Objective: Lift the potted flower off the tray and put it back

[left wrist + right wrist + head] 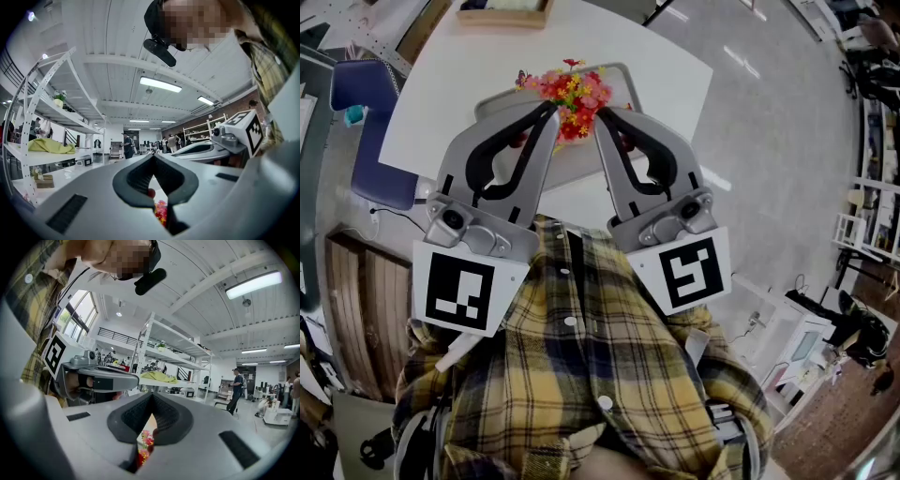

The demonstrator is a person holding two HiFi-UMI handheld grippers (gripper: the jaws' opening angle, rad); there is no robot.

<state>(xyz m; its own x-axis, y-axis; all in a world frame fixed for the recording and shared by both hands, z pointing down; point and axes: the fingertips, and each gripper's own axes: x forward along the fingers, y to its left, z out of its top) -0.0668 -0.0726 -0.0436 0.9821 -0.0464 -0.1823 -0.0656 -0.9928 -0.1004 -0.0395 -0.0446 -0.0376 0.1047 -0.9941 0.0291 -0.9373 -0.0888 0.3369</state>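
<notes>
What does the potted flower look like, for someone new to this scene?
On the white table sits a grey tray. The potted flower stands on it: red, pink and yellow blossoms, the only colourful thing there, unlike the plain wooden box at the table's far edge.

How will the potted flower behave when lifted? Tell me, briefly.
The potted flower is likely top-heavy: blooms spread wide over a base hidden beneath, so it may tip. Blooms look soft, probably bending under pressure. On the tray it might slide if pushed.
</notes>
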